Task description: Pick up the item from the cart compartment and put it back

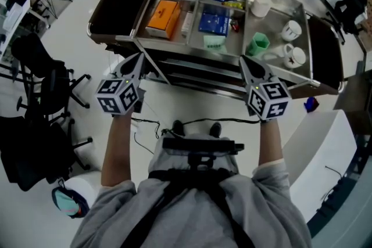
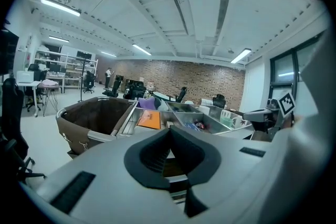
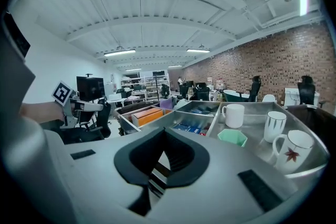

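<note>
Cart (image 1: 174,61) w/ steel compartments (image 1: 273,23) on white floor (image 1: 75,49), brick wall (image 2: 189,73) behind.

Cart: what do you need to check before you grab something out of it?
1. Left hand-held gripper holds nothing: ok.
2. Right hand-held gripper holds nothing: ok.
3. Jaws apart, ready to grab: not ok, both are shut.
4. Reached into a compartment: not ok, both are outside the cart.
5. Orange box lies uncovered in its compartment: ok.
6. Which item is meant: cannot tell.
</note>
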A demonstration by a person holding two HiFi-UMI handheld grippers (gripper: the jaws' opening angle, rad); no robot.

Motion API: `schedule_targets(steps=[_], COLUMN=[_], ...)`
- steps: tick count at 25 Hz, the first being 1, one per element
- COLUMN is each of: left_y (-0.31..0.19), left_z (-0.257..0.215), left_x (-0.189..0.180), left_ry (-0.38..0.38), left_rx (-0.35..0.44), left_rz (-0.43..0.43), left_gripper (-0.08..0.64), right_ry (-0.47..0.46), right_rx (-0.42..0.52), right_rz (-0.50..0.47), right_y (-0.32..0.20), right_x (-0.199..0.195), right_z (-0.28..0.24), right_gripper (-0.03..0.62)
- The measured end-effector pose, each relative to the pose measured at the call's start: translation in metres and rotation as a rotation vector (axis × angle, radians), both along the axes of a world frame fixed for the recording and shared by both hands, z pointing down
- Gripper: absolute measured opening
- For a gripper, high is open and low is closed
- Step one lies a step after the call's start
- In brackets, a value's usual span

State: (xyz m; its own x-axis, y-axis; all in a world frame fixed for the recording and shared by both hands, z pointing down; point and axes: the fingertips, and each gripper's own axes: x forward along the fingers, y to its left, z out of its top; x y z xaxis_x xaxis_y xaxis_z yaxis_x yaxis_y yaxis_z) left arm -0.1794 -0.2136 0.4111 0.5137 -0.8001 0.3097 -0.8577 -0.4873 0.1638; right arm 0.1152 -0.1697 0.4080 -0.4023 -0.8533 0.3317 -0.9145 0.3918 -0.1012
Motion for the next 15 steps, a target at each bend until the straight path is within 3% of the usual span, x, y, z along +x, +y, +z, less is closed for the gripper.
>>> schedule_targets(steps=[15], left_y=[0.015], left_z=[0.007], left_x=[-0.001], left_ry=[0.017], left_rx=[-0.014], left_rz=[-0.014], left_gripper=[0.002], right_ry=[0.012], right_rx=[-0.007], right_rz=[-0.036], right_y=[0.005], right_x=[-0.004], right_z=[0.005], right_gripper=[0.009])
